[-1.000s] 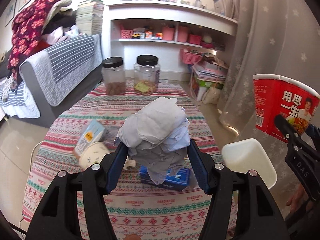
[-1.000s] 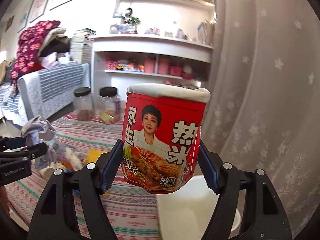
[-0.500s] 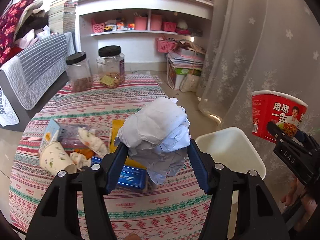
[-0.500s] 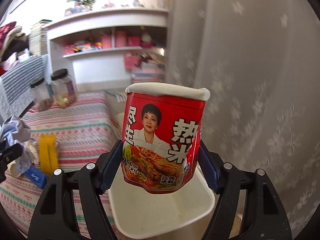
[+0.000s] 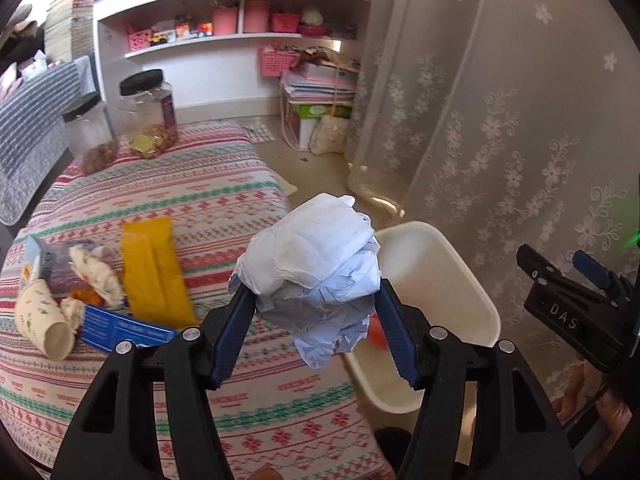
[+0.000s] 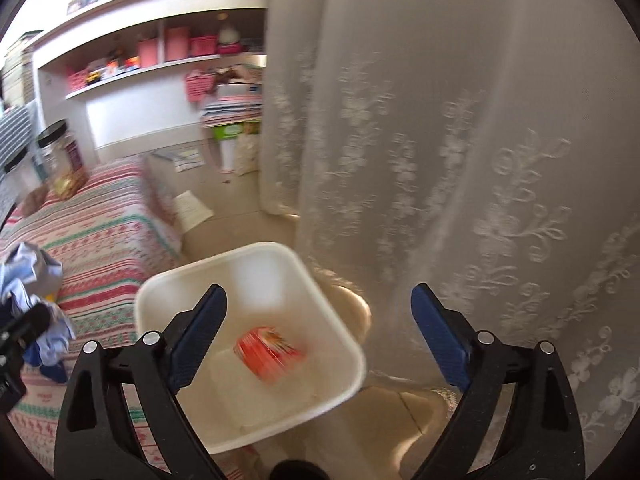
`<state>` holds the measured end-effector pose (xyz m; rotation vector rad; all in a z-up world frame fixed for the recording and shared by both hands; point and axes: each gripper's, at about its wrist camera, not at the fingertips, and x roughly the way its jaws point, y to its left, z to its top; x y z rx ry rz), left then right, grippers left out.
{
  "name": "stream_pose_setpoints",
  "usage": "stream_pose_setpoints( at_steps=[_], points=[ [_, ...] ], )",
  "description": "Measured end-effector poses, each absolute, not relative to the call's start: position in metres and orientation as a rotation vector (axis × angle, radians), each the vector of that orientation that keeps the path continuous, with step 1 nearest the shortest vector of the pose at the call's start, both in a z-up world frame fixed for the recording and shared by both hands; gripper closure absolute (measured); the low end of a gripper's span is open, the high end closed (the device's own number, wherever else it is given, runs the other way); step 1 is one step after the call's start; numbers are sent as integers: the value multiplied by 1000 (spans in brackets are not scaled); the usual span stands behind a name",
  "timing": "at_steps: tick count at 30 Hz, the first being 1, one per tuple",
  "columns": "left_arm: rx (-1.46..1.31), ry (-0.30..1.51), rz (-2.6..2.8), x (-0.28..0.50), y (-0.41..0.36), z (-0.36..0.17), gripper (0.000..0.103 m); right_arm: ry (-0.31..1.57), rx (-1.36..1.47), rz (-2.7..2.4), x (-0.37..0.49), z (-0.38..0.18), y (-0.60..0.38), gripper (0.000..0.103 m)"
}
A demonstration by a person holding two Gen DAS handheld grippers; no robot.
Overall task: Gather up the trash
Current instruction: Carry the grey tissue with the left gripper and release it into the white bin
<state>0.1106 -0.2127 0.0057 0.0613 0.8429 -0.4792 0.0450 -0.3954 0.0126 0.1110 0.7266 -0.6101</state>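
- Behind everything hangs a pale lace curtain (image 6: 460, 140), and the white trash bin (image 6: 344, 344) stands on the floor between this curtain and the table.
- White shelves (image 5: 224, 40) with pink baskets stand farther from the bin, beyond the end of the table.
- On the table lies a striped tablecloth (image 5: 192, 196); its edge is just beside the bin.
- The right gripper (image 6: 318, 336) hangs over the bin with its jaws spread wide and nothing between them.
- Inside the bin lies the red noodle cup (image 6: 268, 354); it looks blurred and tilted.
- The left gripper (image 5: 316, 328) has its jaws pressed on the crumpled paper wad (image 5: 316, 256), which is above the table edge, next to the bin.
- More trash remains on the cloth, on the side away from the bin: a yellow packet (image 5: 154, 268), a blue packet (image 5: 120, 330), a paper cup (image 5: 44, 326) lying on its side, and some small wrappers (image 5: 94, 274).
- Two jars with black lids (image 5: 146, 112) stand at the far end of the table, well apart from the bin.
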Motion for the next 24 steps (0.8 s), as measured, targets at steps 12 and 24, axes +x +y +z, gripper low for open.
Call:
stream_pose_setpoints(
  at_steps=[12, 24],
  points=[
    [52, 901, -599, 116, -266, -15, 40, 739, 195, -714, 26, 12, -429, 9],
    [84, 898, -574, 113, -272, -18, 22, 748, 179, -725, 27, 14, -426, 7]
  ],
)
